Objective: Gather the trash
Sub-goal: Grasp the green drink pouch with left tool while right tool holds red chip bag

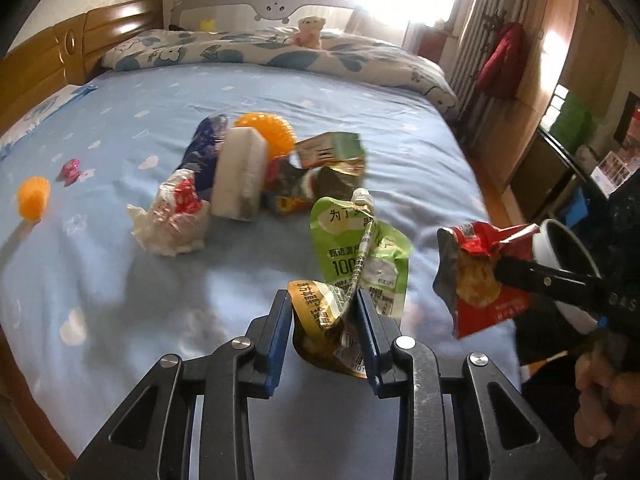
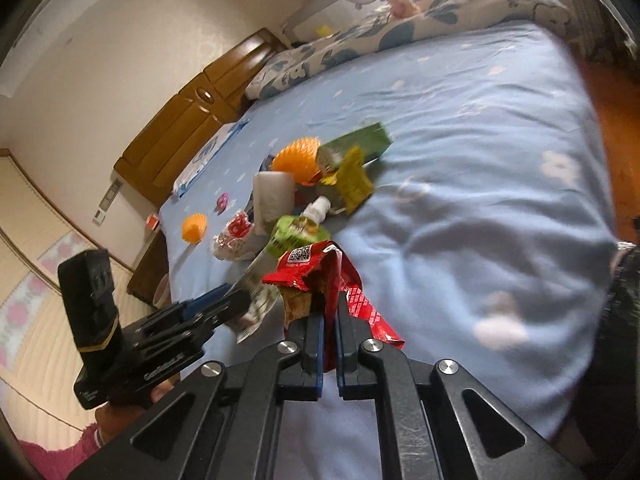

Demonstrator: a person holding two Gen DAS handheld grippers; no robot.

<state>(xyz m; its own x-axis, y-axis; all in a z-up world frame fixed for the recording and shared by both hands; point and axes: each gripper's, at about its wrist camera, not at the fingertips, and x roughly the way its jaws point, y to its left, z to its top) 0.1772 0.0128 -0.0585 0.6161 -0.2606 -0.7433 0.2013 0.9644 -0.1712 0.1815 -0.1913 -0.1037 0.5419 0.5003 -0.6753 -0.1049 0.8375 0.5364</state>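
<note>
Blue bedsheet (image 1: 280, 92) with small white clouds covers the wide bed, a wooden headboard (image 1: 52, 56) along its left side and a patterned quilt (image 1: 280, 50) bunched at the far end. Taking the white block (image 1: 240, 174) standing mid-bed as the marker: well to its left lies a small orange spiky ball (image 1: 34, 196), with a tiny pink wrapper (image 1: 71, 169) between; touching the block's left side is a crumpled red-and-white bag (image 1: 176, 216); behind it sits a larger orange spiky ball (image 1: 266, 132); just right of it lie a green carton (image 1: 332, 148) and mixed wrappers. Nearer the camera and right of the block, a green spouted pouch (image 1: 360, 248) lies on the sheet. The left gripper (image 1: 325, 320) is clamped on a gold wrapper (image 1: 316, 312), lifted just in front of the pouch. Farther right, the right gripper (image 2: 329, 312) pinches a red snack bag (image 2: 316, 268) held above the sheet.
</note>
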